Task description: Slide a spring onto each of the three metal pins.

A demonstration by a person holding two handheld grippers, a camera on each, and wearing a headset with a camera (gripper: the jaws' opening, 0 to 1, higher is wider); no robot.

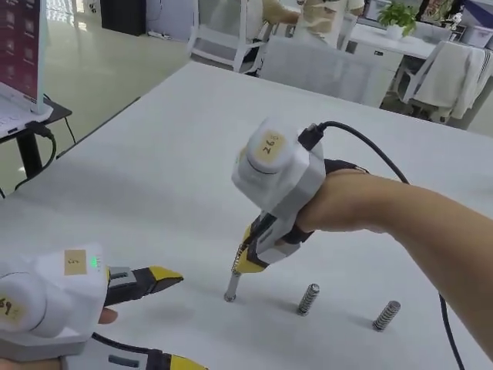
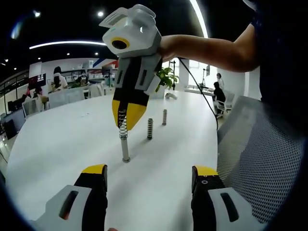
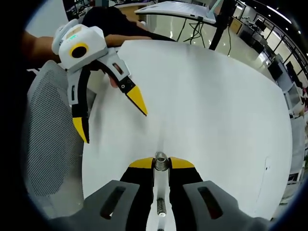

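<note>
Two springs (image 1: 308,299) are already sitting on their pins in the head view, and the right hand-held gripper (image 1: 248,264) is pinching the third spring (image 1: 239,258) just above the last pin (image 1: 230,291) on the white table (image 1: 177,154). Left gripper view: the spring's lower coils seem to be meeting the pin's tip, while the left hand-held gripper (image 2: 150,180) is hanging back, jaws spread wide and empty. Right gripper view: the jaws are clamping the spring's upper part. It's looking light and bendy — likely to buckle if squeezed hard — so a gentle hold up high, in line with the pin, seems wise.
</note>
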